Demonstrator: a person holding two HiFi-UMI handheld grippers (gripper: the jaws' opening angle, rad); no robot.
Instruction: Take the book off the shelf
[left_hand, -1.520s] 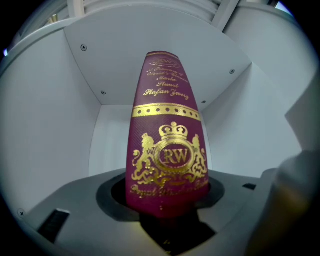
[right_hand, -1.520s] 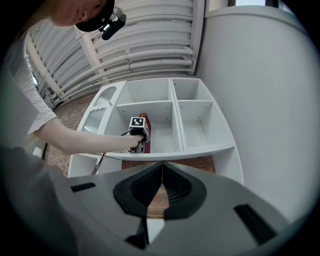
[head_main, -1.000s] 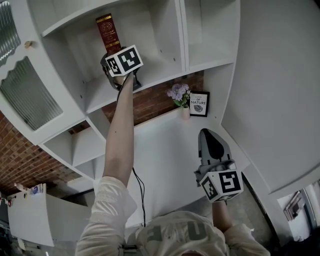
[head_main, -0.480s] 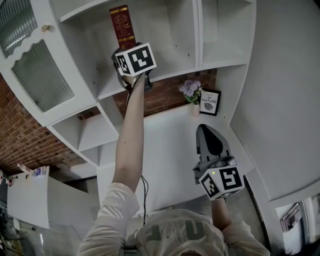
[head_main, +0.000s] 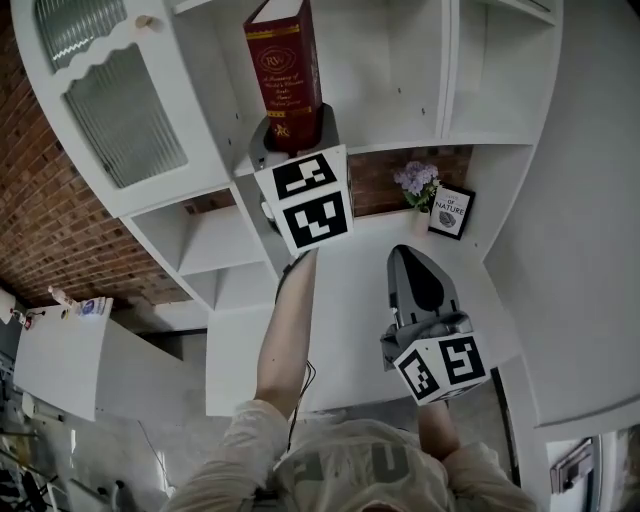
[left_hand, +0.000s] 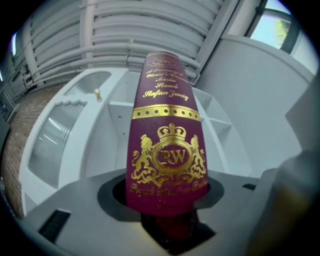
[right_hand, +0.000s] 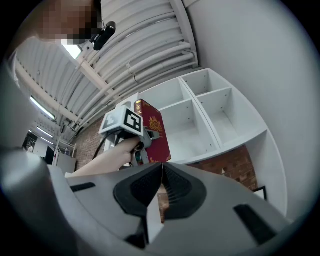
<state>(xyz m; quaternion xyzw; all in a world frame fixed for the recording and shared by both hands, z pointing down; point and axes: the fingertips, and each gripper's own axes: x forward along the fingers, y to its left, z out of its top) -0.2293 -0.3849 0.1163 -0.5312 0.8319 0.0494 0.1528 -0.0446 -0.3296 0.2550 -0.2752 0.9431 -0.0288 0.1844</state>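
A dark red book (head_main: 286, 72) with gold print stands upright in my left gripper (head_main: 293, 138), whose jaws are shut on its lower end. It is held out in front of the white shelf unit (head_main: 400, 70), clear of the compartment. In the left gripper view the book's cover (left_hand: 167, 150) with a gold crown and lions fills the middle, rising from between the jaws. The right gripper view also shows the book (right_hand: 155, 132) held beside the shelves. My right gripper (head_main: 420, 285) hangs lower over the white desk, jaws shut and empty, pads (right_hand: 172, 187) pressed together.
On the white desk (head_main: 340, 290) below the shelves stand a small vase of purple flowers (head_main: 417, 182) and a framed picture (head_main: 451, 210) against a brick wall. A glass-fronted cabinet door (head_main: 125, 100) lies to the left. A white side wall (head_main: 590, 200) closes the right.
My left gripper has drawn the book out of the shelf compartment toward me; it now looks larger and nearer. The right gripper has stayed where it was.
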